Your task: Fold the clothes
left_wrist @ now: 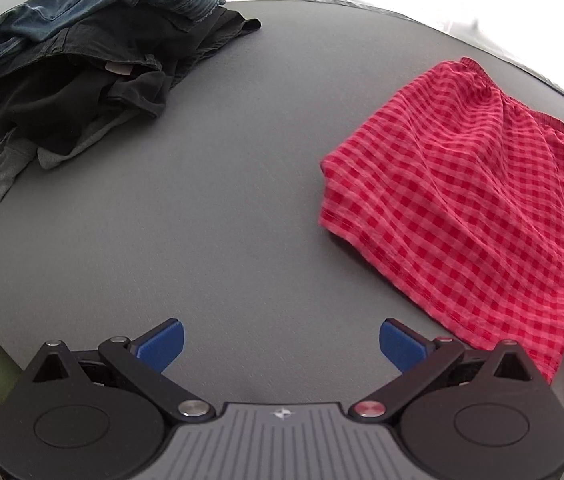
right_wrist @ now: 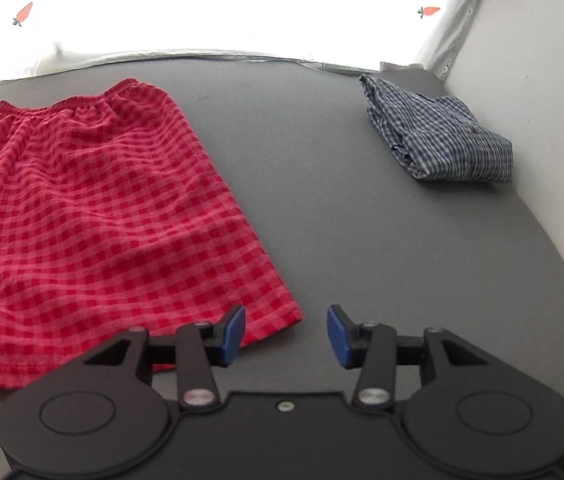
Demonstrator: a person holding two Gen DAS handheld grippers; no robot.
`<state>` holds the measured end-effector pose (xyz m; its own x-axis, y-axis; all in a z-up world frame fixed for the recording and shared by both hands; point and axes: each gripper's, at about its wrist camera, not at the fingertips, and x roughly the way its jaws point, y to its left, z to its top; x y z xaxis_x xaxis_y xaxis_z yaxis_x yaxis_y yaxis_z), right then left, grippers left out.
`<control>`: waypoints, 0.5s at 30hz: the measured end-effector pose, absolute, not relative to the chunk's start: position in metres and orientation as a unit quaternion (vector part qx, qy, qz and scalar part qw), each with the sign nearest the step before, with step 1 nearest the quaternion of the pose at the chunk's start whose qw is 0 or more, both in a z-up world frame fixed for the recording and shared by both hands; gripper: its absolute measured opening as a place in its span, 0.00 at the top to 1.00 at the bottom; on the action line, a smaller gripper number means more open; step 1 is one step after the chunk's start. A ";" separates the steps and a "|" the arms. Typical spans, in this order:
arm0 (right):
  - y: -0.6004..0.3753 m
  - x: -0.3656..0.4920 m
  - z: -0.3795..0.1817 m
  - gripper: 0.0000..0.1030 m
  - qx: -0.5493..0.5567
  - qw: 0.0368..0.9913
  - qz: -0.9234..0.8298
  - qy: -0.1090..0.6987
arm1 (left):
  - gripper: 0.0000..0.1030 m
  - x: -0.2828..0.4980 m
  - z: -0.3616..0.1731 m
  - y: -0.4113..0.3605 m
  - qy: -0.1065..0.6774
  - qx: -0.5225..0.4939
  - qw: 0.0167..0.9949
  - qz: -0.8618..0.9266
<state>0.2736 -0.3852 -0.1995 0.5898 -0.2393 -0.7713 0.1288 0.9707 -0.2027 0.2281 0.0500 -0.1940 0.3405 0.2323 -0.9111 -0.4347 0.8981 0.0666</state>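
Note:
Red checked shorts (left_wrist: 478,200) lie spread flat on the grey table (left_wrist: 222,184), waistband at the far side. They also show in the right wrist view (right_wrist: 94,216). My left gripper (left_wrist: 281,346) is open and empty, over bare table to the left of the shorts' near hem. My right gripper (right_wrist: 285,338) is open and empty, just past the shorts' near right corner, its left pad (right_wrist: 234,334) over the hem edge.
A heap of unfolded dark clothes and blue jeans (left_wrist: 82,60) sits at the far left. A folded blue checked shirt (right_wrist: 442,140) lies at the far right by a white wall (right_wrist: 542,100). A white carrot-print curtain (right_wrist: 242,4) hangs behind.

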 end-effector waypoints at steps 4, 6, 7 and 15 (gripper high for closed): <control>-0.319 0.271 -0.189 0.55 -0.087 0.897 -0.051 0.430 | 0.00 0.232 -0.200 0.075 0.534 -0.126 0.812 0.199; -0.277 0.267 -0.185 0.54 -0.113 0.901 -0.006 0.419 | 0.00 0.234 -0.202 0.091 0.530 -0.140 0.814 0.191; -0.256 0.265 -0.182 0.52 -0.126 0.902 0.017 0.413 | 0.00 0.235 -0.202 0.097 0.528 -0.140 0.816 0.188; -0.064 0.242 -0.201 0.46 -0.307 0.864 0.199 0.346 | 0.00 0.224 -0.205 0.153 0.513 -0.175 0.829 0.140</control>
<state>0.2417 -0.0640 -0.2010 0.6807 0.1315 -0.7207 -0.5568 0.7322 -0.3923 0.2244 0.1533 -0.2053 0.4340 0.0534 -0.8993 -0.4119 0.8996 -0.1453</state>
